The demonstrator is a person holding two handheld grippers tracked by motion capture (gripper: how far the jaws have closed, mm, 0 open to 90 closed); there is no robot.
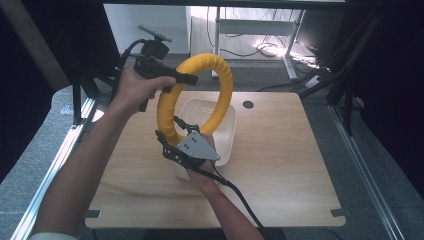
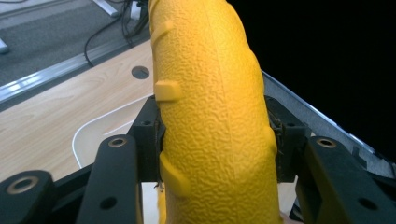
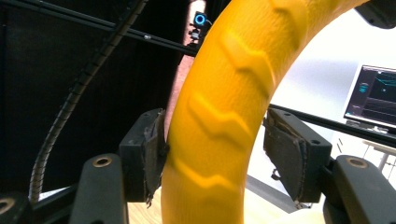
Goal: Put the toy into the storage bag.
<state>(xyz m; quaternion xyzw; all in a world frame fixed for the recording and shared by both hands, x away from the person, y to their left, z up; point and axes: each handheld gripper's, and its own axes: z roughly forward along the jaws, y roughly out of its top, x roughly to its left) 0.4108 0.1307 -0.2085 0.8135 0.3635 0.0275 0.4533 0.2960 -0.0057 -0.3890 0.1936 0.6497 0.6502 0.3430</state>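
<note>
A yellow ring with a tyre-like tread (image 1: 226, 85) stands upright over a white tub (image 1: 228, 142) in the middle of the table. My left gripper (image 1: 173, 80) is shut on the ring's upper left arc; in the left gripper view both pads press the ring (image 2: 210, 116). My right gripper (image 1: 168, 140) sits at the ring's lower left, with its grey plate hiding the ring's bottom. In the right gripper view the ring (image 3: 224, 116) passes between the jaws: the left pad touches it and the right pad (image 3: 285, 149) stands a little apart.
The wooden table (image 1: 280, 165) has a round cable hole (image 1: 248, 105) behind the tub. The tub's rim (image 2: 93, 135) lies below the left gripper. Black frames and curtains flank both sides, and a monitor (image 3: 373, 93) stands off the table.
</note>
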